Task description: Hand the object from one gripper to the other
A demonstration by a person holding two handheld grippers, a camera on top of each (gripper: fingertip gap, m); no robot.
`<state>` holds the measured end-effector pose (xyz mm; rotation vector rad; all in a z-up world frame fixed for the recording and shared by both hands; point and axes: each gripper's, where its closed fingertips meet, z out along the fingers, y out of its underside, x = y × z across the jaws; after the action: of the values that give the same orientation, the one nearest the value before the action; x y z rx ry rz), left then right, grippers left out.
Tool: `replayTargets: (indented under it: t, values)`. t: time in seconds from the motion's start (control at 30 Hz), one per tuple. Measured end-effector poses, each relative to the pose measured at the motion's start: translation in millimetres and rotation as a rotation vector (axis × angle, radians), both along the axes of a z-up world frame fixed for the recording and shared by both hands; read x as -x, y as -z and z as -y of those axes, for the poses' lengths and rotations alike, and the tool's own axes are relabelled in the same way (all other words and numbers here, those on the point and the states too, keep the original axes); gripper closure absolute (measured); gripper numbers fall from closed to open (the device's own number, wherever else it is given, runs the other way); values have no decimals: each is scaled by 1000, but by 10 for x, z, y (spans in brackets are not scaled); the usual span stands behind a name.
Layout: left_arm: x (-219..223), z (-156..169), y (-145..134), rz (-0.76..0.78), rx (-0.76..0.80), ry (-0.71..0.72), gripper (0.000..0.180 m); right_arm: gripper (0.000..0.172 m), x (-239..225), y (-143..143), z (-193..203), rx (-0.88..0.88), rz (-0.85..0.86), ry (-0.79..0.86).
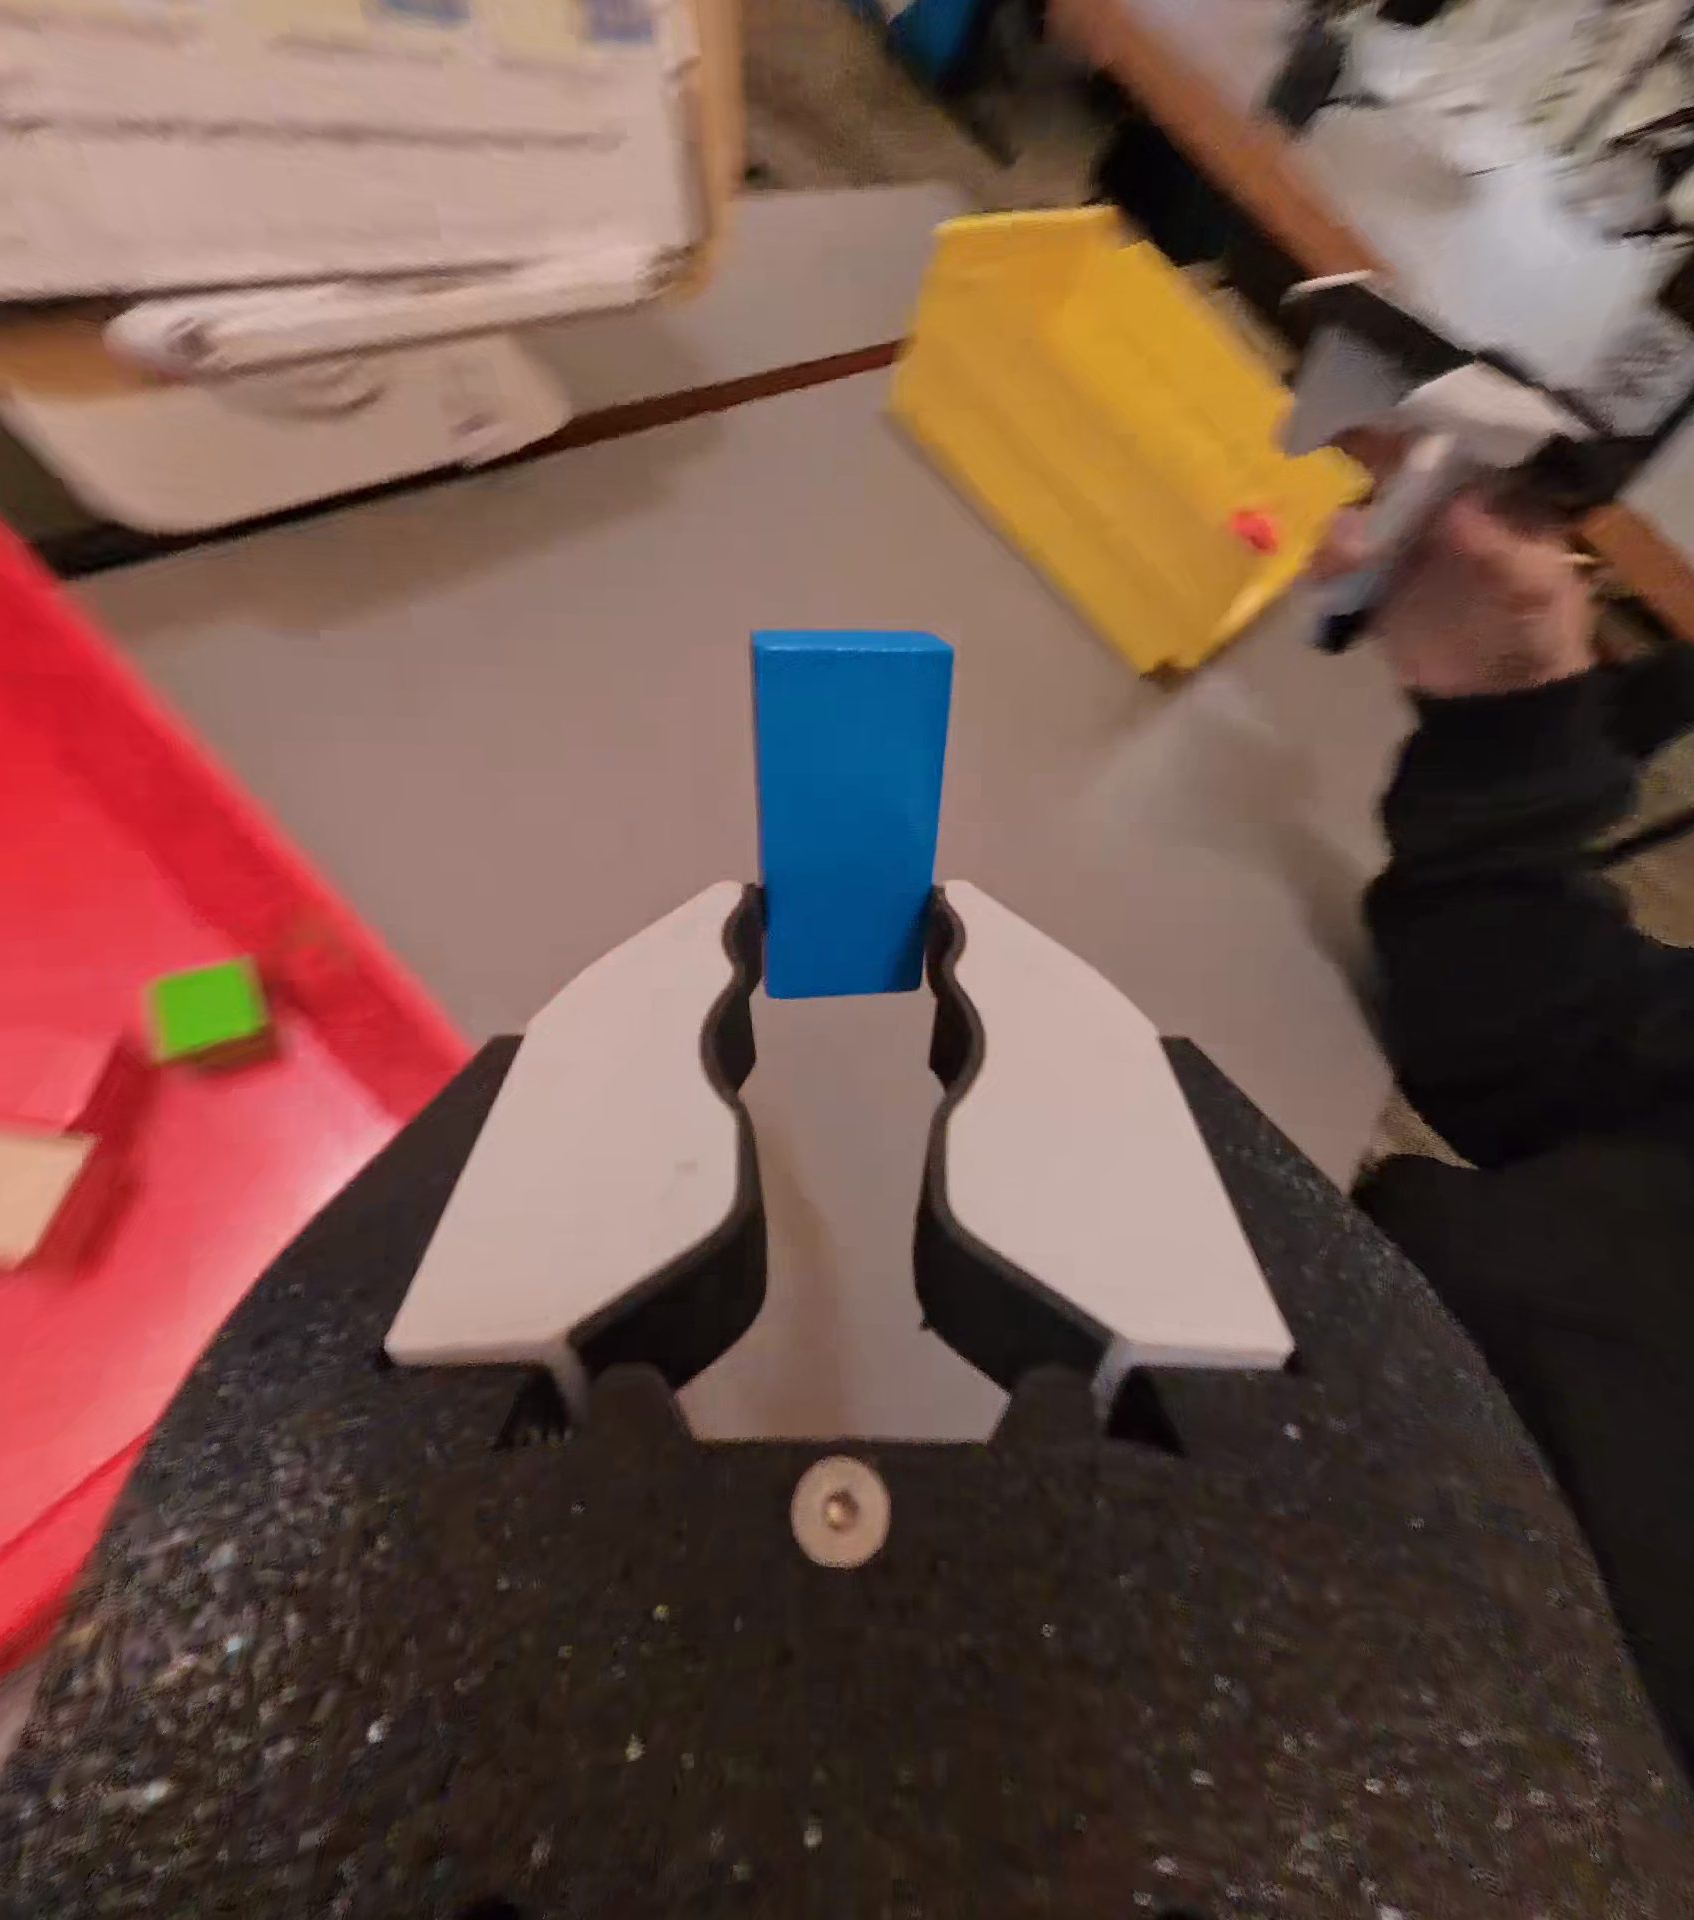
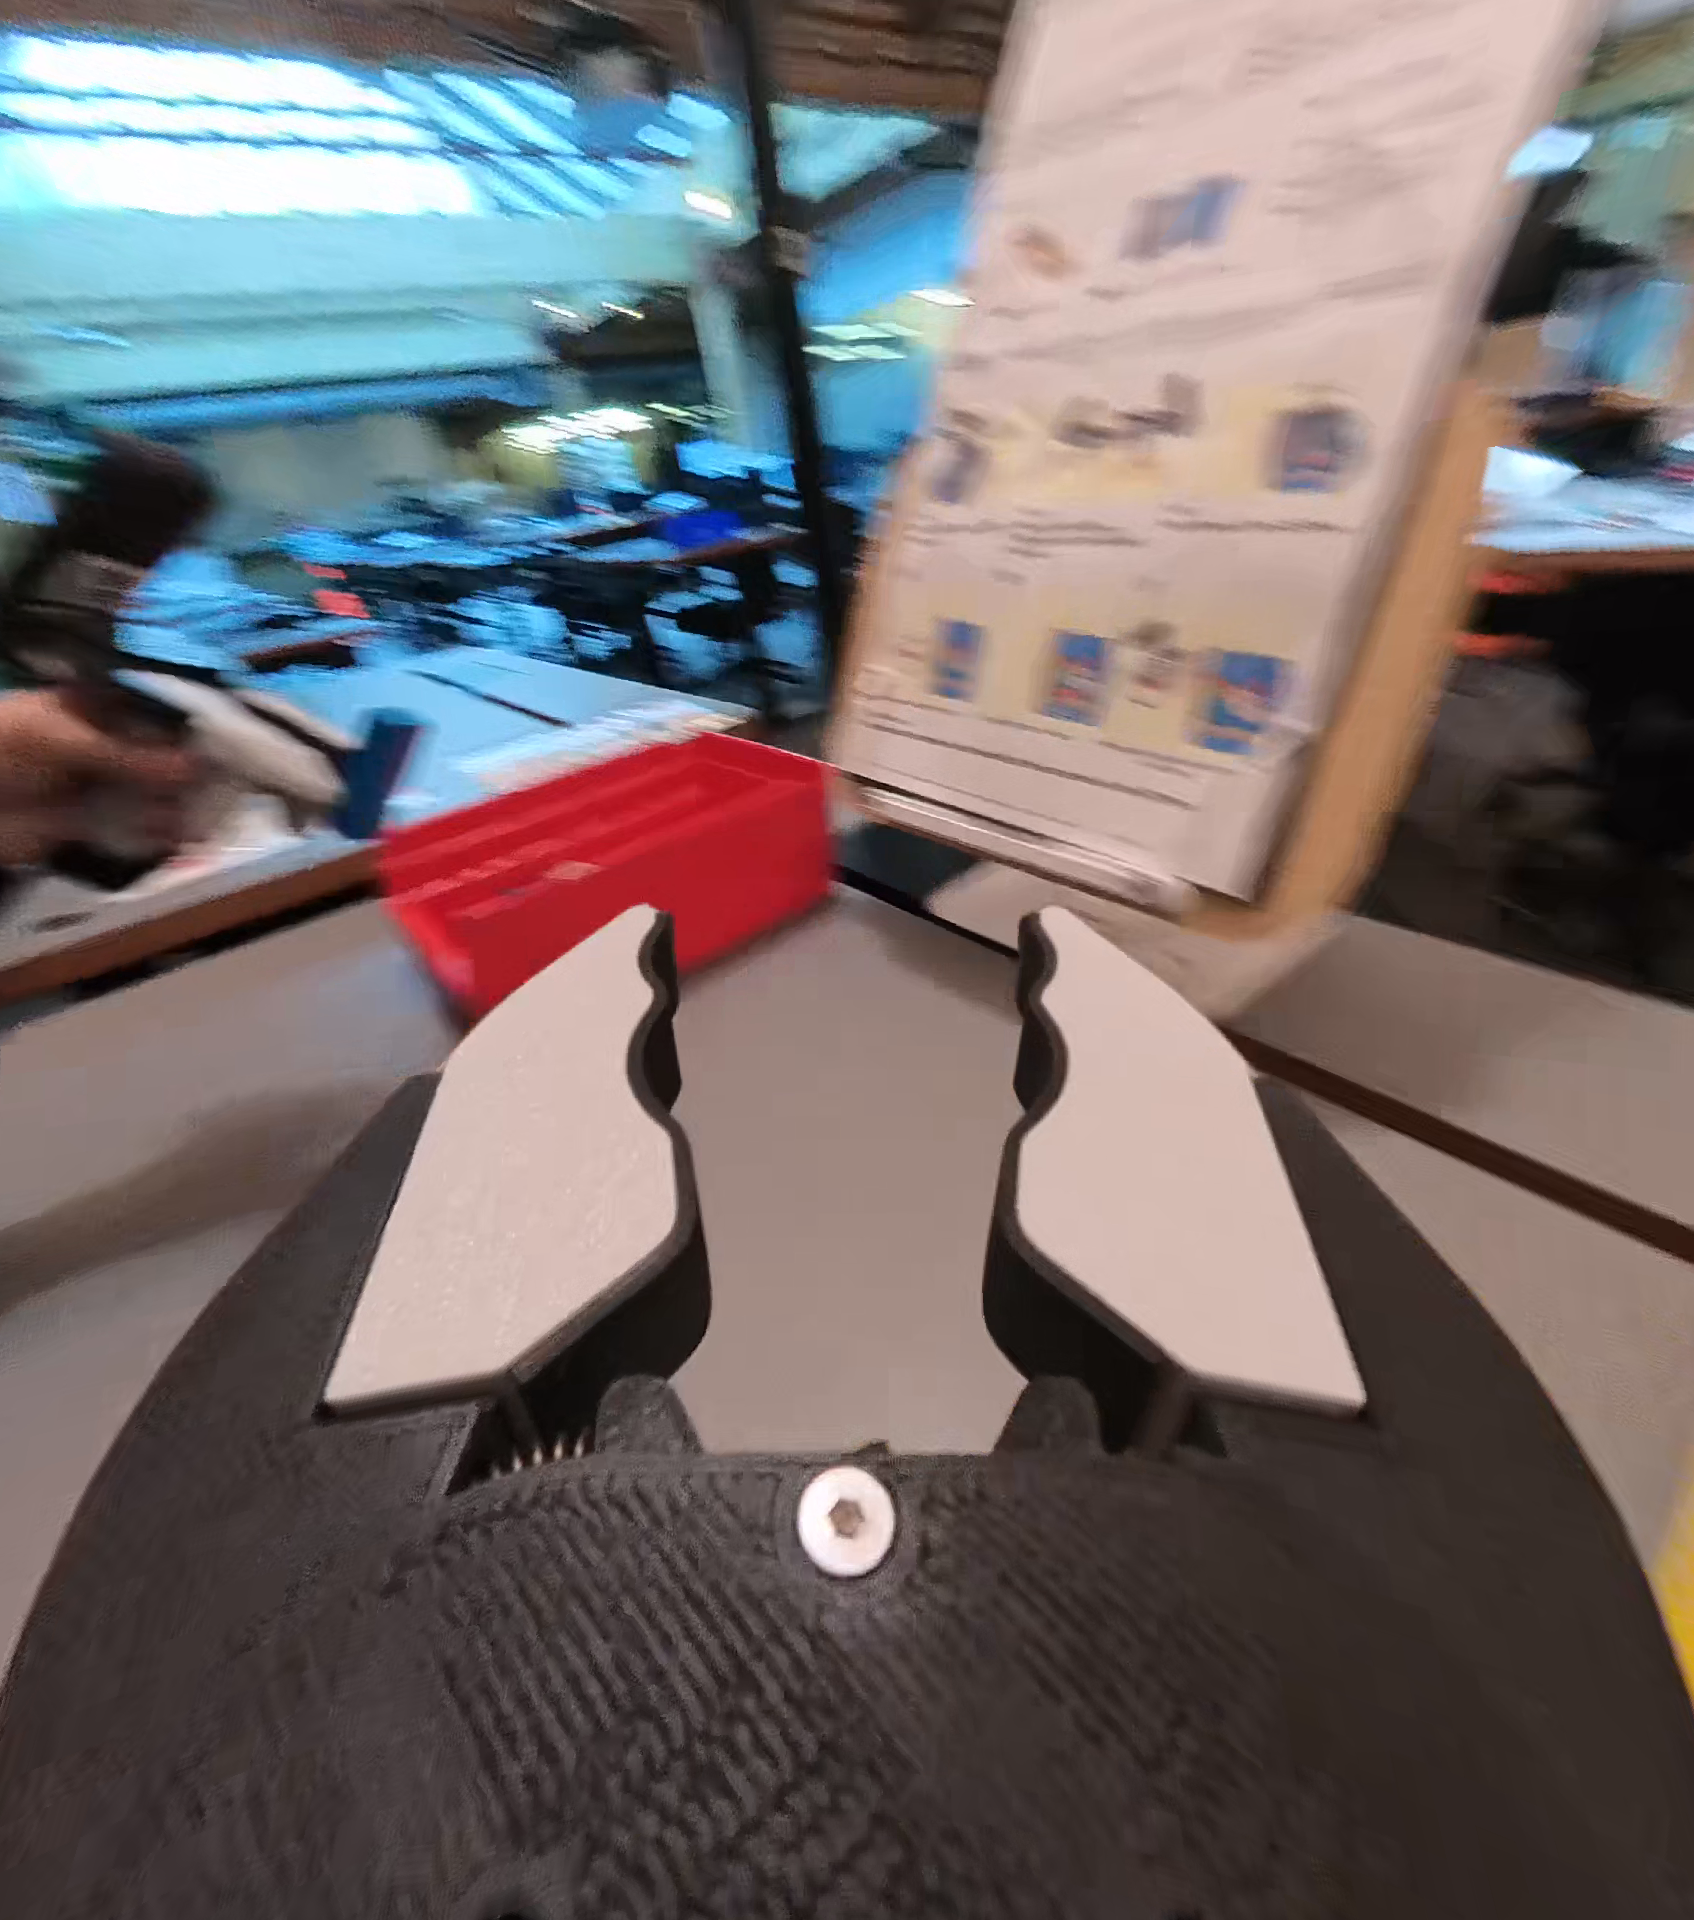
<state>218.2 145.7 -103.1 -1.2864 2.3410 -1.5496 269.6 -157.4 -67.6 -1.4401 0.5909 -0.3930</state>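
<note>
While our left tongs [image 1: 845, 935] clamp the upright blue block [image 1: 851, 800] at frame centre (pads pressing both sides), our right tongs [image 2: 843, 971] stand apart, bare, above the table [image 2: 843, 1143].

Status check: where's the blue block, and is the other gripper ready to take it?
Left gripper clamped on blue block, block upright above fingertips. Right gripper open, empty, apart from block. Nothing between its fingers; handover not yet begun.

grey table [image 1: 552, 727] | on it: red bin [image 2: 614, 862], yellow bin [image 1: 1103, 436], poster stand [image 2: 1186, 935]
</note>
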Motion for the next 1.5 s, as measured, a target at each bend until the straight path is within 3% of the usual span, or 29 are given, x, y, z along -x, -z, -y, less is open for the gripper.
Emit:
replayTargets:
  t: [0.17, 0.27, 0.33, 0.57, 0.63, 0.67, 0.8, 0.93, 1.03, 1.13, 1.27, 1.37, 1.5]
  values:
    - [453, 802, -261, 136, 155, 302, 151, 84, 700, -285, -930, -207, 19, -498]
    - [673, 1192, -299, 189, 238, 483, 151, 91, 1052, -315, -1236, -230, 7, -693]
    - [761, 1361, -293, 208, 261, 552, 151, 103, 1177, -324, -1326, -219, 33, -737]
    - [885, 1648, -236, 224, 271, 649, 151, 116, 1257, -228, -1426, -140, 64, -753]
    - [869, 1677, -194, 218, 270, 648, 151, 124, 1283, -195, -1439, -125, 70, -775]
    - [873, 1685, -175, 211, 276, 655, 151, 136, 1312, -176, -1444, -115, 77, -796]
    - [793, 1679, -185, 252, 315, 593, 151, 138, 1266, -143, -1431, -72, 80, -761]
    - [624, 1655, -238, 304, 331, 460, 133, 139, 1025, -184, -1292, -63, 100, -607]
    - [485, 1566, -126, 350, 236, 340, 122, 139, 604, -228, -862, -68, 82, -362]
    - [467, 1508, 90, 324, 135, 300, 120, 139, 72, -186, -28, -86, 52, -2]
    - [545, 1516, 361, 271, 71, 318, 120, 139, -401, 188, 1375, -11, -21, 517]
    - [573, 1519, 528, 236, 43, 321, 120, 138, -491, 445, 2140, 69, -68, 744]
    - [567, 1490, 619, 218, 47, 310, 122, 138, -506, 733, 2698, 287, -125, 918]
